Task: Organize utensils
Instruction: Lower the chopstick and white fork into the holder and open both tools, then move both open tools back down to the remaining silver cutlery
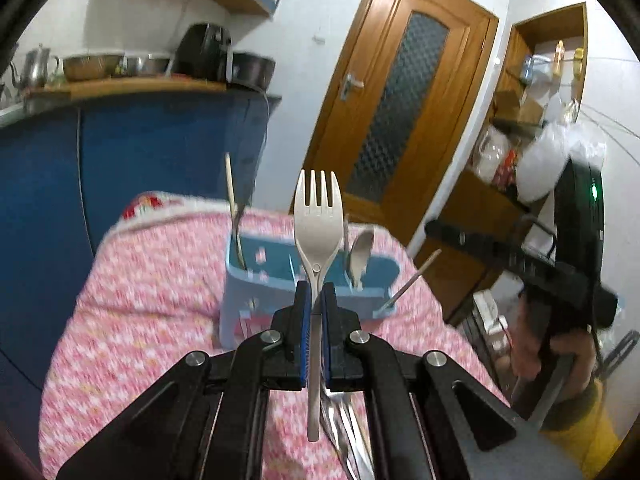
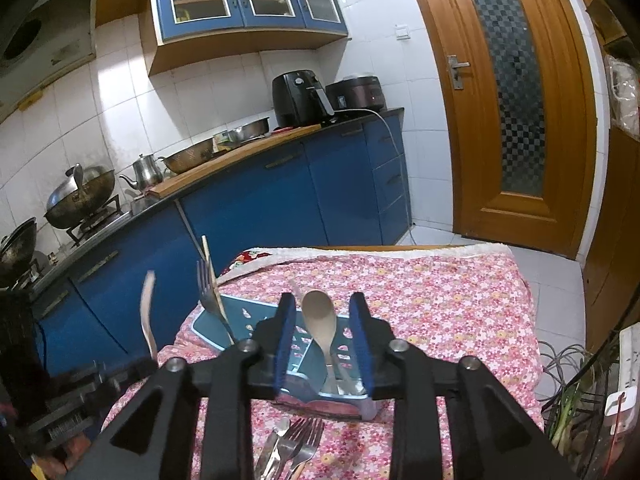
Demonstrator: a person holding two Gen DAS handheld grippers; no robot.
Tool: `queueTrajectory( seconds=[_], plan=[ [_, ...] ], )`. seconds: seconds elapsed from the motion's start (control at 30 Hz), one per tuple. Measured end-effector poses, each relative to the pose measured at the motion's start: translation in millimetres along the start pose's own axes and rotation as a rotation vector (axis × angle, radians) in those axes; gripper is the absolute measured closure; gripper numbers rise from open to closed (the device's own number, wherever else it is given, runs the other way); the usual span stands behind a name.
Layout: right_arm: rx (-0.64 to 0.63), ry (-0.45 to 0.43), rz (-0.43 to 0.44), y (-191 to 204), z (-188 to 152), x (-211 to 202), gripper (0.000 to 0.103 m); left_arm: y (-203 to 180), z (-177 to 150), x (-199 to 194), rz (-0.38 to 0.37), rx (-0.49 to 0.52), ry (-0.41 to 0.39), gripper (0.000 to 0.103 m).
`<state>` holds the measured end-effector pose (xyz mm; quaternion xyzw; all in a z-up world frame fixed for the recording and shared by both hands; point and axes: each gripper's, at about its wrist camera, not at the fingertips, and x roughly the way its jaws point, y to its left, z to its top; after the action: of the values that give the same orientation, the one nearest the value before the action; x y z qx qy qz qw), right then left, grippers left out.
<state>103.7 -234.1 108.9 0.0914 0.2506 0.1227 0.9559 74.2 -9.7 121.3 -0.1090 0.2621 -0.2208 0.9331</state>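
Observation:
My left gripper (image 1: 315, 294) is shut on the handle of a beige plastic fork (image 1: 318, 216), held upright above the table in front of a light blue utensil caddy (image 1: 280, 284). The caddy holds a metal fork, a chopstick and a beige spoon (image 1: 360, 254). My right gripper (image 2: 325, 312) is open and empty just above the caddy (image 2: 320, 392), with the beige spoon (image 2: 320, 324) standing between its fingers. The held fork (image 2: 147, 320) and the left gripper show at the left of the right wrist view. Loose metal forks (image 2: 296, 444) lie on the cloth near me.
The table carries a pink floral cloth (image 2: 440, 320). Blue kitchen cabinets (image 2: 260, 208) with pots, a kettle and an air fryer run along the left. A wooden door (image 2: 516, 100) stands behind. Cables and a shelf (image 2: 580, 380) are at the right.

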Motion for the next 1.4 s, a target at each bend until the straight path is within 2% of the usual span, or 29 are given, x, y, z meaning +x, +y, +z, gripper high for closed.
queueTrajectory(
  seconds=[0.27, 0.43, 0.53, 0.73, 0.9, 1.07, 1.1, 1.17, 1.4],
  plan=[
    [0.011, -0.006, 0.02, 0.6, -0.9, -3.1, 0.071, -0.3, 46.8, 15.9, 0.048, 0.01, -0.142, 0.1],
    [0.011, 0.013, 0.035, 2.0, -7.0, 0.9, 0.071, -0.9, 59.1, 37.4, 0.099, 0.051, -0.239, 0.1],
    [0.01, 0.025, 0.044, 3.2, -11.0, 4.6, 0.071, -2.3, 56.7, 56.1, 0.143, 0.1, -0.262, 0.1],
    [-0.002, 0.041, 0.049, 4.3, -17.6, 10.2, 0.071, 5.0, 34.3, 88.0, 0.213, 0.138, -0.244, 0.1],
    [-0.008, 0.055, 0.05, 5.6, -21.6, 14.4, 0.071, 18.0, 21.5, 93.1, 0.196, 0.107, -0.201, 0.1],
    [-0.003, 0.058, 0.057, 8.0, -22.8, 15.7, 0.071, 18.3, 16.4, 89.3, 0.199, 0.127, -0.168, 0.1],
    [-0.002, 0.058, 0.057, 8.6, -23.1, 15.4, 0.071, 17.9, 15.9, 87.3, 0.193, 0.129, -0.16, 0.098],
    [0.001, 0.055, 0.058, 9.7, -24.1, 13.5, 0.071, 15.8, 14.9, 82.2, 0.182, 0.131, -0.134, 0.083],
    [0.01, 0.062, 0.047, 14.1, -31.2, 3.2, 0.071, 8.7, 4.5, 56.7, 0.17, 0.127, -0.042, 0.08]
  ],
)
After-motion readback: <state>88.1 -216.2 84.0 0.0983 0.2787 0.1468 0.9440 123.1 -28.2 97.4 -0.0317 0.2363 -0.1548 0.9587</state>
